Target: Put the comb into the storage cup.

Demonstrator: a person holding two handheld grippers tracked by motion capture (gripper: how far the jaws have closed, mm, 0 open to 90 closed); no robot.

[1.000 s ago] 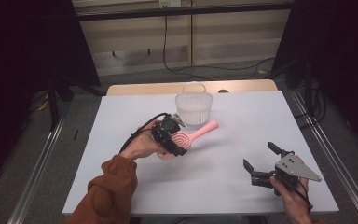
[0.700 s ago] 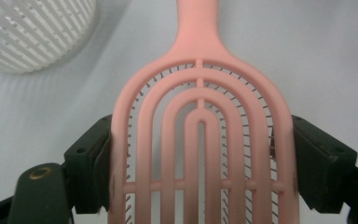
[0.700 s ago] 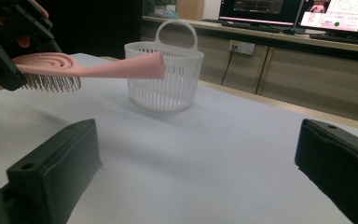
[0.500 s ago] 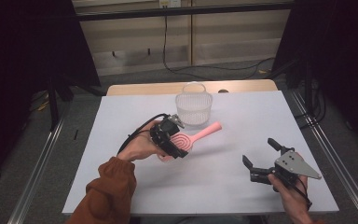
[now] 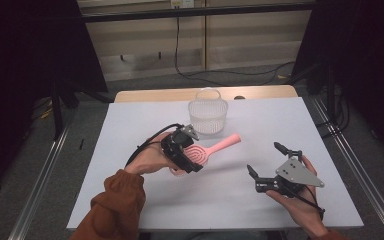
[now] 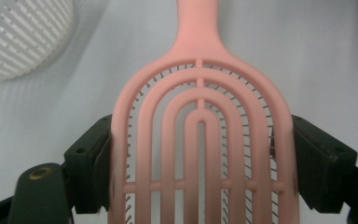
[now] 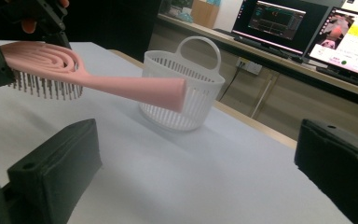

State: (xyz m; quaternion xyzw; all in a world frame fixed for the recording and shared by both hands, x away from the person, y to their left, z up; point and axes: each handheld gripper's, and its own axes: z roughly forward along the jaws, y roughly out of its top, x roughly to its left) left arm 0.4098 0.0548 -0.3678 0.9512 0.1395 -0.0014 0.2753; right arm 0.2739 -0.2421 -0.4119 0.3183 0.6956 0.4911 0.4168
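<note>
because the left gripper [image 5: 186, 150] already has its jaws clamped across the broad head of the pink hairbrush [image 5: 211, 149], pads pressing on both edges of that head, the relation that matters is how the brush's long axis runs from there: the handle points away from the left hand, up and to the right in the high view, with its rounded tip ending just short of the white basket [image 5: 208, 116] at the far middle of the white table [image 5: 130, 125]. the brush looks lifted clear of the table, bristles hanging down, roughly level along its length; in the right gripper view its handle tip sits in front of the basket's wall, near the rim but not over the opening. the left hand is thus far nearer the basket than the right gripper [image 5: 266, 165], which waits well apart at the near right with its jaws spread wide and nothing between them, facing toward the brush and basket. the brush itself is a vented paddle type, nested pink arches with open slots, thin dark pins below and a smooth tapering handle. the basket is slatted, round, with an upright hoop handle, and looks empty from here. my guess is the handle goes in first.
</note>
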